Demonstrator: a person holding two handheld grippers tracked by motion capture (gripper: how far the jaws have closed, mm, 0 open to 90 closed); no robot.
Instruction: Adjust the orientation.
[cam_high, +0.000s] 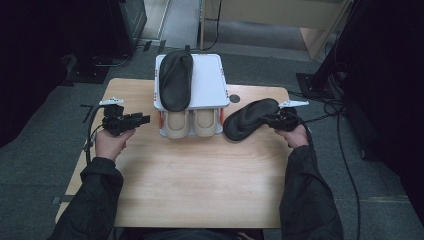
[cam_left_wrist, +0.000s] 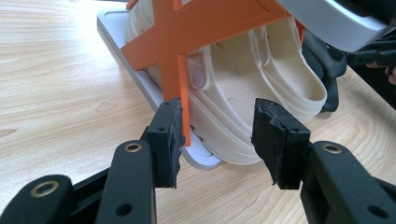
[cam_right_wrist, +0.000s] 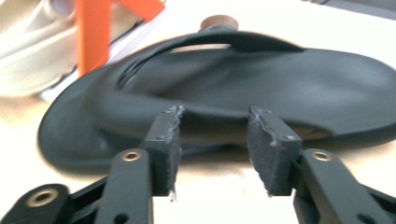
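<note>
The loose black slipper (cam_high: 248, 118) lies right of frame centre on the table (cam_high: 200, 175), long axis slanting up-right, just beside the right gripper (cam_high: 276, 120), whose jaws are released at its edge. The left gripper (cam_high: 145, 119), far off, gapes empty.

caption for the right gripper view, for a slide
Open right gripper at the rim of a black slipper lying on the wooden table.
</note>
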